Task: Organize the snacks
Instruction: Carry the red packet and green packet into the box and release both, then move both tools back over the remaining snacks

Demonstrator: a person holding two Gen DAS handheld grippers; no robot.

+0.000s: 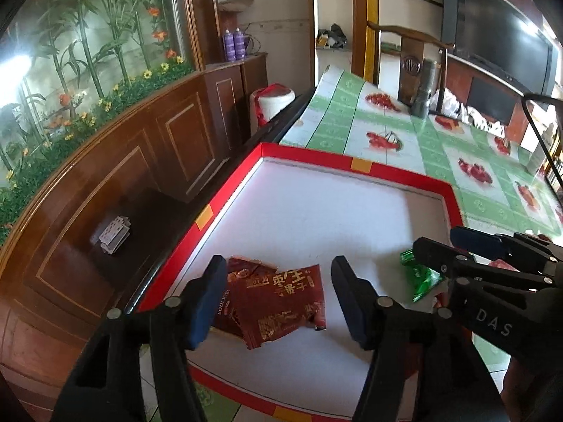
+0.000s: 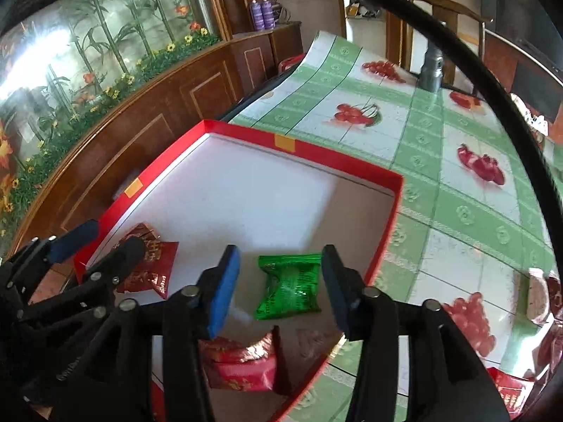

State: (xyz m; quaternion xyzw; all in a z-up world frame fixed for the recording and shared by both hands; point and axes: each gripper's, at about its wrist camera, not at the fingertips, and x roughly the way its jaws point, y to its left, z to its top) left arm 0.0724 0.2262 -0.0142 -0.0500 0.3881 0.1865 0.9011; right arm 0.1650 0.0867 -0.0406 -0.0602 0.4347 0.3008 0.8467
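Right wrist view: red box [image 2: 383, 246] holds green packet [image 2: 290, 286], red packets [image 2: 149, 263].

Over a red-rimmed white tray [image 1: 359, 166] on a bench [image 1: 468, 161] covered in green-and-white fruit-print cloth, the left gripper [image 1: 278, 299] hovers with its jaws apart, clear of the dark red snack packets [image 1: 281, 302] lying between its blue-padded fingers [image 1: 207, 299]. At right, the right gripper [image 1: 440, 251] reaches in over a green packet [image 1: 422, 277]. A grey flashlight [image 1: 425, 88] stands upright at the far end of the bench, before a wooden chair [image 1: 410, 59] and a dark television [image 1: 499, 35].
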